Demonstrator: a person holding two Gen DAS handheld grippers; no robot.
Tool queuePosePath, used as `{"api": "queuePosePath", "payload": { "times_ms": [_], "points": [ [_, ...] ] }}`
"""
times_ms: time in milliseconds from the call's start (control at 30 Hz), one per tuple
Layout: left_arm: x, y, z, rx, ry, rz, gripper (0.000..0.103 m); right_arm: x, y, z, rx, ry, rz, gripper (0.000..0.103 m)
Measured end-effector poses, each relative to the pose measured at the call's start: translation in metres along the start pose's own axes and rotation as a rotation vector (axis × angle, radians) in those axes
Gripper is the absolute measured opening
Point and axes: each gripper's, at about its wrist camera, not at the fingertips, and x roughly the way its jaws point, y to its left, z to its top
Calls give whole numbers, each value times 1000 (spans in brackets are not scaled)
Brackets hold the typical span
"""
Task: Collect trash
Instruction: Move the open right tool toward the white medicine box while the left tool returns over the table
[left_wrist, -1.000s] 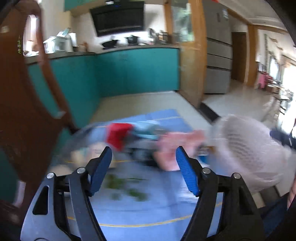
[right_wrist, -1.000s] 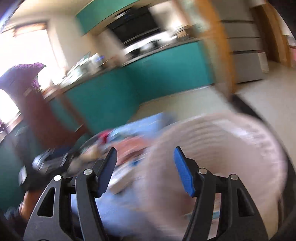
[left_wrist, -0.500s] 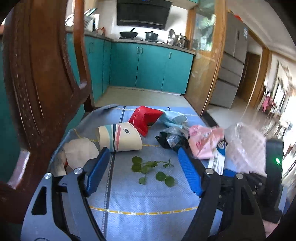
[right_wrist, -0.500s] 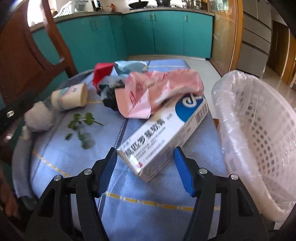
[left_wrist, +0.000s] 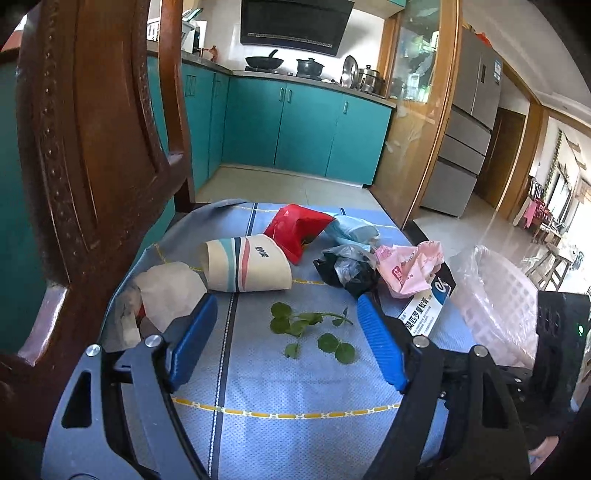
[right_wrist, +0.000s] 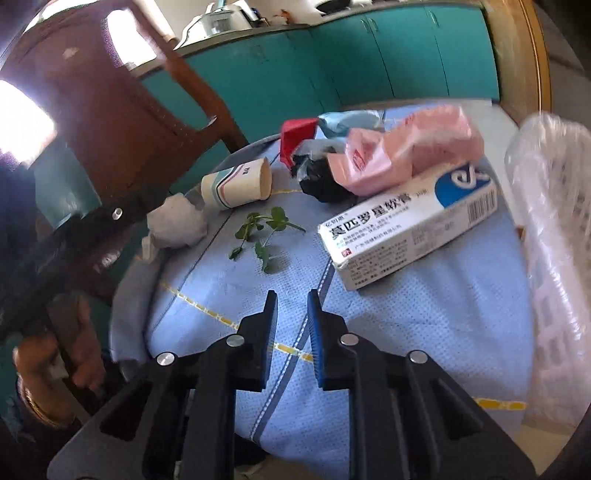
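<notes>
Trash lies on a round table under a blue cloth (left_wrist: 295, 387): a tipped paper cup (left_wrist: 245, 264), a red wrapper (left_wrist: 295, 229), a black bag (left_wrist: 343, 271), a pink wrapper (left_wrist: 410, 267), a white medicine box (right_wrist: 406, 232), a crumpled tissue (right_wrist: 177, 225) and a green leaf sprig (left_wrist: 306, 325). My left gripper (left_wrist: 286, 306) is open just short of the sprig, holding nothing. My right gripper (right_wrist: 291, 295) hovers over bare cloth, left of and nearer than the box. Its jaws are closing, a narrow gap remains, and nothing is between them.
A white lattice basket lined with clear plastic (right_wrist: 554, 240) stands at the table's right edge. A dark wooden chair (left_wrist: 92, 147) rises close on the left. A person's hand (right_wrist: 48, 369) holds the left gripper's handle. Teal kitchen cabinets (left_wrist: 303, 129) stand beyond the table.
Both views swung from blur onto the table and settled. The right jaws narrowed sharply and shifted left, so the box is no longer between them. The left gripper stayed open and barely moved lately.
</notes>
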Motion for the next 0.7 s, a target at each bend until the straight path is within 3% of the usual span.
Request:
{"api": "queuePosePath", "payload": {
  "times_ms": [33, 133, 200, 267, 367, 533, 700],
  "points": [
    [0, 0, 0, -2, 2, 0, 79, -3, 2, 0, -12, -8, -36, 22],
    [1, -1, -1, 1, 9, 2, 79, -7, 1, 2, -17, -45, -206, 50],
    [2, -1, 0, 3, 11, 10, 80, -8, -3, 7, 25, -73, -228, 70],
    [2, 1, 0, -8, 14, 14, 81, -6, -6, 11, 87, -86, -231, 78],
    [4, 4, 1, -28, 21, 16, 81, 4, -6, 18, 192, -92, -253, 80],
    [-1, 11, 2, -41, 7, 25, 82, 33, 0, 31, 245, -97, -508, 80],
    [-2, 19, 2, -48, 14, 26, 82, 38, -10, 39, 281, -108, -565, 80]
  ]
}}
